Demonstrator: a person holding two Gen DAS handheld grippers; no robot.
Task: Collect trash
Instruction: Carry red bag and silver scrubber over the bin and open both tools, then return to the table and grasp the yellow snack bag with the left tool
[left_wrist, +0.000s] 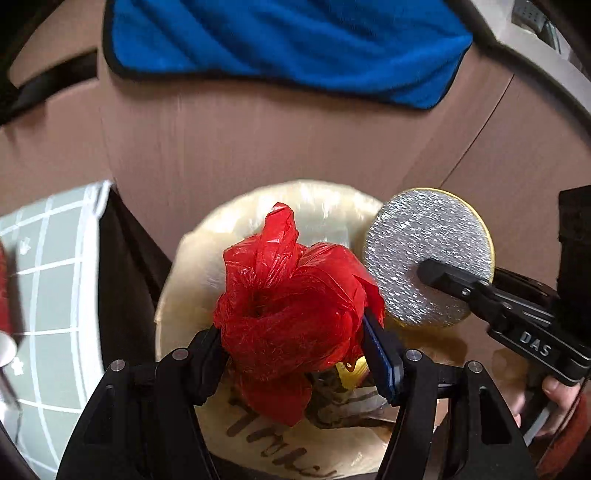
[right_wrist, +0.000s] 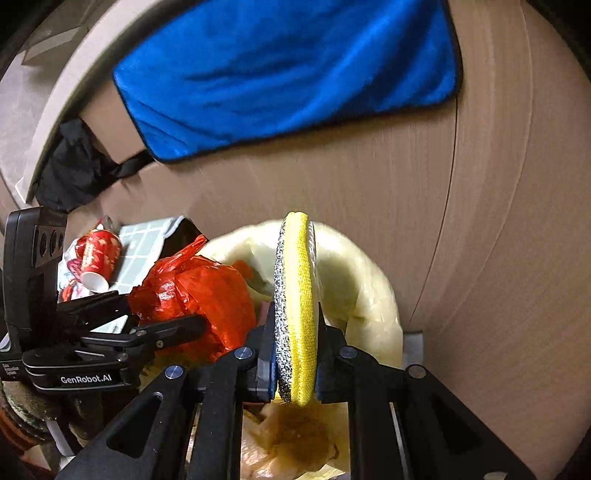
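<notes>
The left gripper (left_wrist: 295, 332) grips a red plastic bag (left_wrist: 291, 295); the right gripper (right_wrist: 295, 354) pinches a round sponge (right_wrist: 295, 306), both seemingly over a pale bag (left_wrist: 325, 201).

Brown tabletop (left_wrist: 258, 140); blue cloth (left_wrist: 288, 48)

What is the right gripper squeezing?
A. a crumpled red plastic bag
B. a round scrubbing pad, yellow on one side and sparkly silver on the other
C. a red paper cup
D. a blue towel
B: the right gripper is shut on the edge of the round yellow-and-silver scrubbing pad, while the crumpled red plastic bag sits in the left gripper.
</notes>
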